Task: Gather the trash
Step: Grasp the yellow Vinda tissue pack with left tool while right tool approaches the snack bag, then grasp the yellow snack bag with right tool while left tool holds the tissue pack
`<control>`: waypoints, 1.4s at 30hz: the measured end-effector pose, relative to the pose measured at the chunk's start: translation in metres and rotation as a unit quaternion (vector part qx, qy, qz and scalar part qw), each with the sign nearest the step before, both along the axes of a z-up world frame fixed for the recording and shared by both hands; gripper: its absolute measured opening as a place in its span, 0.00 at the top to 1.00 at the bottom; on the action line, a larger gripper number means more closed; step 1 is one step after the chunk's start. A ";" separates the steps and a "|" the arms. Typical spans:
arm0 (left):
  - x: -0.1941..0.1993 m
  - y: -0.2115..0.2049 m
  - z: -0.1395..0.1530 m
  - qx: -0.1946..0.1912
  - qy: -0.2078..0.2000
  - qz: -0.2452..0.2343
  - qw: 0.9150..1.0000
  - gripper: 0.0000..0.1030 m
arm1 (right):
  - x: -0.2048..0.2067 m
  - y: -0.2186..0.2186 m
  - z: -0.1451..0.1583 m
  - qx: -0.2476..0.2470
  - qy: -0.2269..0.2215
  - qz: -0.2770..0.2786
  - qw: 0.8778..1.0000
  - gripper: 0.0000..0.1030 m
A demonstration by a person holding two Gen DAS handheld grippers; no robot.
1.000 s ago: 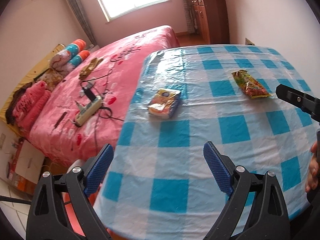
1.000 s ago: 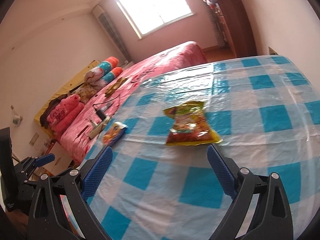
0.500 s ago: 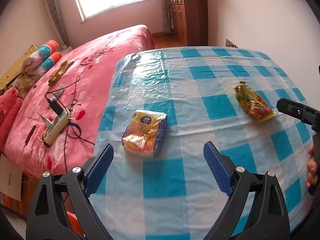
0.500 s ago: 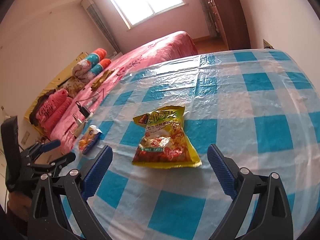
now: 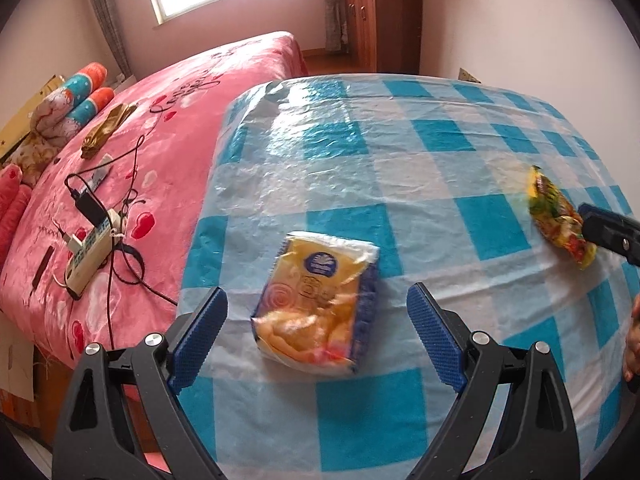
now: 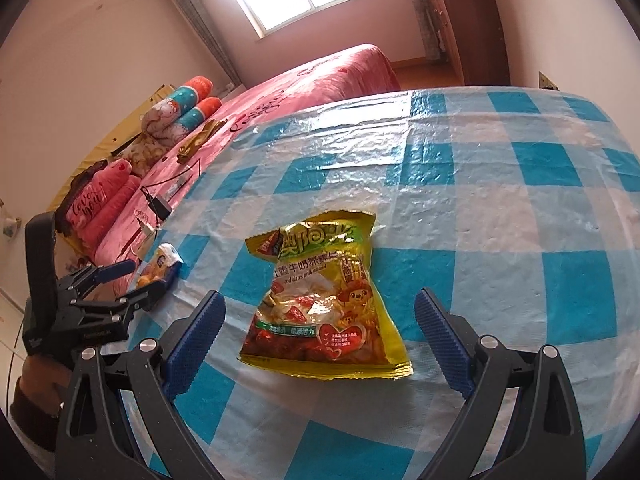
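A yellow and blue snack packet (image 5: 318, 306) lies near the left edge of the table with the blue checked cloth (image 5: 420, 148). My left gripper (image 5: 318, 336) is open, with the packet lying between its fingers. A yellow-green snack bag (image 6: 324, 300) lies flat on the cloth to the right. My right gripper (image 6: 320, 336) is open, its fingers either side of the bag's lower end. The bag also shows in the left wrist view (image 5: 558, 216), with one right finger (image 5: 608, 230) beside it. The left gripper (image 6: 120, 284) and the packet (image 6: 160, 266) show in the right wrist view.
A pink bed (image 5: 132, 160) stands left of the table, with a power strip and cables (image 5: 90, 246), rolled bolsters (image 5: 74, 108) and cushions on it. A wooden cabinet (image 5: 378, 20) stands by the far wall. The white wall (image 5: 540, 32) is close behind the table's right side.
Both grippers have moved forward and lower over the table. The yellow and blue packet now lies between the left fingers, and the yellow-green bag between the right fingers. Both stayed open.
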State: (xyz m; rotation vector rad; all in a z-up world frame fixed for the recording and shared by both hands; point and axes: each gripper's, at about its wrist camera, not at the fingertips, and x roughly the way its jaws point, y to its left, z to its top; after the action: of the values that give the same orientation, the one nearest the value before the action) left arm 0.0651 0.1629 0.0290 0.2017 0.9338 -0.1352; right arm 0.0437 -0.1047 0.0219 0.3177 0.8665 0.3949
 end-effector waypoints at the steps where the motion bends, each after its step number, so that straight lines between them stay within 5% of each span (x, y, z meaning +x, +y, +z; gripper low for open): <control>1: 0.002 0.002 -0.001 -0.004 0.000 0.003 1.000 0.11 | 0.001 0.000 -0.001 0.000 0.001 0.000 1.000 0.08; 10: 0.008 0.000 -0.009 -0.018 0.005 0.001 1.000 0.12 | 0.001 0.009 -0.002 -0.019 -0.003 0.009 1.000 0.08; 13: 0.011 -0.001 -0.011 -0.025 0.011 0.006 1.000 0.24 | -0.001 0.015 0.001 -0.026 -0.010 0.017 0.999 0.09; 16: 0.012 -0.001 -0.012 -0.030 0.010 0.013 0.999 0.25 | -0.001 0.017 0.000 -0.027 -0.007 0.020 0.999 0.21; 26: 0.006 -0.005 -0.010 -0.036 0.001 0.032 0.999 0.38 | -0.004 0.015 0.001 -0.029 -0.005 0.020 0.999 0.38; 42: -0.014 -0.012 -0.009 -0.069 -0.006 0.041 0.997 0.44 | -0.009 0.014 0.000 -0.035 -0.005 0.035 0.999 0.54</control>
State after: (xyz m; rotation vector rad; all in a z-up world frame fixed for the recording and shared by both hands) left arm 0.0507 0.1505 0.0203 0.0374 0.9148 -0.1216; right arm 0.0346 -0.0907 0.0219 0.2211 0.8818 0.4301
